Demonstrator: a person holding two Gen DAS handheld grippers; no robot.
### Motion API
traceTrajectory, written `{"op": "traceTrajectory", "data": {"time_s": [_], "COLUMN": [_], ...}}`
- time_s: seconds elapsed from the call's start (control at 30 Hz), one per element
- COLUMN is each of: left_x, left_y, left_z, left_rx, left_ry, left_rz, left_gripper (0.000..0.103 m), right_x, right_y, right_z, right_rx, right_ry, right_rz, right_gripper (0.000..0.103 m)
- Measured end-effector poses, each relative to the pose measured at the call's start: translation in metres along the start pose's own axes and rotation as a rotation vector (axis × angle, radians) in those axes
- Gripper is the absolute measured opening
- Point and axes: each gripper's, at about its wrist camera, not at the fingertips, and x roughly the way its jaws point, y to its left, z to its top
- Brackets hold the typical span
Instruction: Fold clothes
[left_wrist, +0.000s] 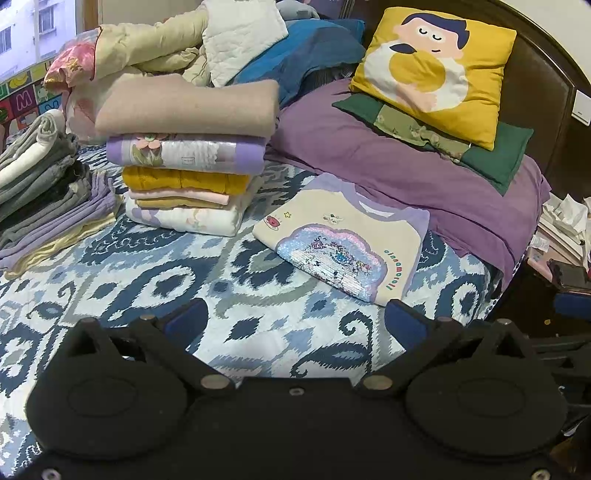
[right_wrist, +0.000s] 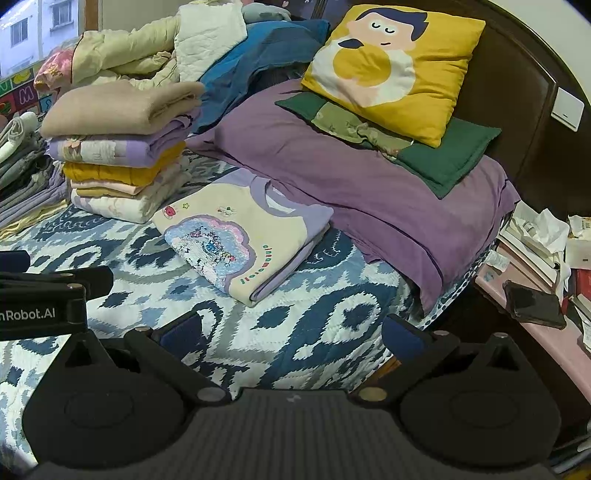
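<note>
A folded cream and lilac sweatshirt (left_wrist: 340, 236) with a sequin cloud patch lies flat on the blue patterned bedspread (left_wrist: 147, 280); the right wrist view shows the sweatshirt (right_wrist: 247, 236) too. Left of it stands a stack of folded clothes (left_wrist: 184, 155), also seen from the right wrist (right_wrist: 122, 147). My left gripper (left_wrist: 295, 321) hovers open over the bedspread just short of the sweatshirt, holding nothing. My right gripper (right_wrist: 291, 332) is open and empty near the bed's right edge. The left gripper's body (right_wrist: 44, 291) shows at the left of the right wrist view.
A second pile of grey and lilac garments (left_wrist: 44, 192) sits at the far left. A purple quilt (left_wrist: 406, 166), green pillow (left_wrist: 491, 155) and yellow cushion (left_wrist: 432, 70) lie behind, with loose bedding (left_wrist: 184, 40) at the back. A cluttered pink bedside table (right_wrist: 535, 295) stands right.
</note>
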Motion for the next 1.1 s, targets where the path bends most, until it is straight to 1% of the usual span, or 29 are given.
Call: {"op": "traceTrajectory", "data": {"time_s": [0.7,0.8,1.0,1.1], "left_x": [0.000,0.001,0.008,0.012], "left_y": [-0.004,-0.004,0.004,0.005], "left_z": [-0.002,-0.003,-0.004,-0.005], "left_rx": [0.014,0.013,-0.036,-0.033], "left_ry": [-0.017,-0.030,-0.045,-0.072], "left_rz": [-0.004,-0.005,-0.057,-0.042], "left_gripper": [0.103,0.103,0.103,0.103], "right_x": [0.002,0.005,0.013,0.022], "right_y": [-0.001,-0.004,-0.011,-0.020], "right_z": [-0.002,-0.003,-0.004,-0.005], "right_rx": [0.019,0.030,0.065,0.103], "right_ry": [-0.003,-0.005,-0.012,-0.014], "right_rz": [0.006,0.025,0.068,0.098], "right_gripper": [0.103,0.103,0.103,0.103]}}
